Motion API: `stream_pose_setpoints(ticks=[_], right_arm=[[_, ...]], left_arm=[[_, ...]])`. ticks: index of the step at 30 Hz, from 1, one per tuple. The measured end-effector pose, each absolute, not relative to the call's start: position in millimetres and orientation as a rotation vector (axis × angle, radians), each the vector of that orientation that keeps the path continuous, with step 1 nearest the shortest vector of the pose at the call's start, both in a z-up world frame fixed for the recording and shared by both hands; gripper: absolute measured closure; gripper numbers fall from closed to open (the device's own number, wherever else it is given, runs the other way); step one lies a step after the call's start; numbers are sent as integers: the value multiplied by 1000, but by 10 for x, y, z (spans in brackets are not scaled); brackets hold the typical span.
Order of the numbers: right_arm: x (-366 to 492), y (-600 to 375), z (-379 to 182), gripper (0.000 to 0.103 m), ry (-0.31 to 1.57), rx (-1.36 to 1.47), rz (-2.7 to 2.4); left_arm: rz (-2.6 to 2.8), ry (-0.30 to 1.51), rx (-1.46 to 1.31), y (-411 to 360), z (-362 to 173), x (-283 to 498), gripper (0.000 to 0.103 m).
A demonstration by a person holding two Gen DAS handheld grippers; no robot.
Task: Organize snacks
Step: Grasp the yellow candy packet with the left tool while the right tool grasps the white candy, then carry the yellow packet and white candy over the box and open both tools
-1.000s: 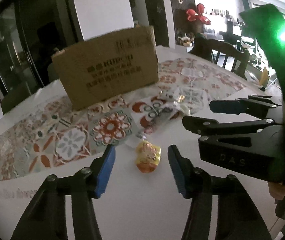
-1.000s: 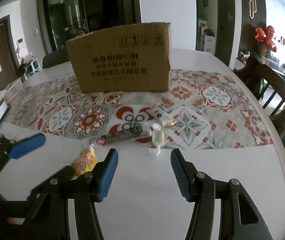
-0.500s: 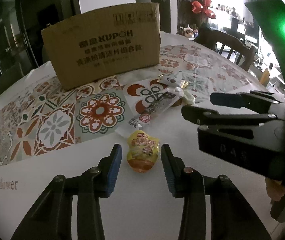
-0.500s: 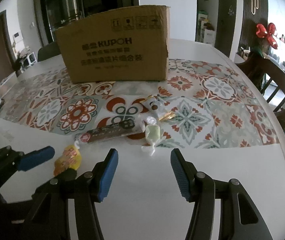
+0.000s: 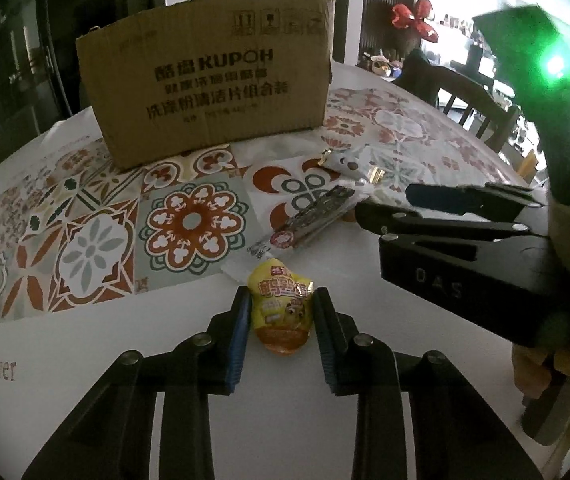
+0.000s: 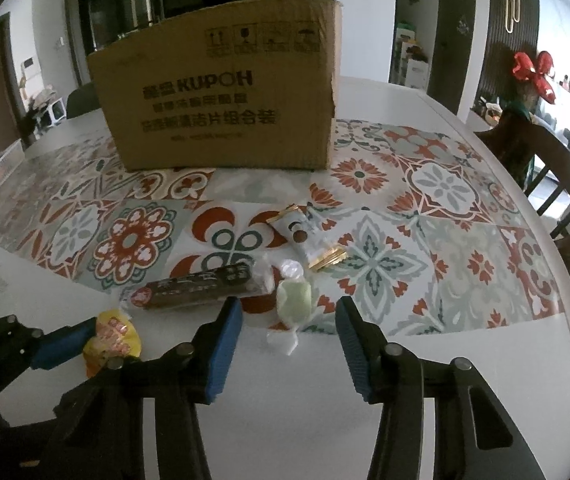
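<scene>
A small yellow-and-orange snack pouch [image 5: 281,311] lies on the white table. My left gripper [image 5: 281,320] is closed in around it, both blue pads touching its sides. The pouch also shows in the right wrist view [image 6: 113,336]. My right gripper [image 6: 289,334] is open and empty, just in front of a pale green wrapped candy [image 6: 294,300]. A long dark snack bar [image 6: 201,288] and a white-and-gold packet [image 6: 305,236] lie on the patterned mat. A brown cardboard box [image 6: 221,92] stands upright behind them.
The patterned tile mat [image 6: 425,208] covers the table's middle. A wooden chair [image 6: 557,184] stands at the right edge. The right gripper's body [image 5: 465,256] sits close to the right of the left one. White bare tabletop [image 6: 285,420] lies near me.
My left gripper moved forward and its jaws closed from wide open onto the yellow pouch. My right gripper moved closer to the green candy and stayed open.
</scene>
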State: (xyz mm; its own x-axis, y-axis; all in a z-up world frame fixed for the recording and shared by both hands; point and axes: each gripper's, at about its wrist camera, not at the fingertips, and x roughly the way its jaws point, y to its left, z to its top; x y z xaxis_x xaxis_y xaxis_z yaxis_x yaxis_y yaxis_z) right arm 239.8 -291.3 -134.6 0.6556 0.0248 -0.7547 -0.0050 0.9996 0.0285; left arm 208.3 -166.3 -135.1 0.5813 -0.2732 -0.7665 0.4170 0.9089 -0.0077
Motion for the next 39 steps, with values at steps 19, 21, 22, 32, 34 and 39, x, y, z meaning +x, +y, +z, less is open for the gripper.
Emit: stream_pose_setpoints(ticks=[19, 21, 22, 32, 34, 39], right_arm=[[2148, -2938, -1200, 84, 829, 79, 0], [2081, -2935, -1143, 84, 818, 86, -4], [2050, -2934, -1111, 84, 811, 86, -9], [1855, -2878, -704, 84, 711, 98, -11], [1842, -2852, -639, 83, 695, 95, -7], [1813, -2778, -482, 83, 655, 108, 5]], left_arm=[[-433, 804, 151, -1654, -1126, 2010, 73], [-437, 806, 135, -1640, -1073, 2009, 73], [-441, 808, 120, -1624, -1035, 2010, 73], [-415, 725, 81, -1413, -639, 1954, 73], [-416, 698, 87, -1382, -545, 1942, 73], [-413, 640, 91, -1280, -322, 1962, 73]])
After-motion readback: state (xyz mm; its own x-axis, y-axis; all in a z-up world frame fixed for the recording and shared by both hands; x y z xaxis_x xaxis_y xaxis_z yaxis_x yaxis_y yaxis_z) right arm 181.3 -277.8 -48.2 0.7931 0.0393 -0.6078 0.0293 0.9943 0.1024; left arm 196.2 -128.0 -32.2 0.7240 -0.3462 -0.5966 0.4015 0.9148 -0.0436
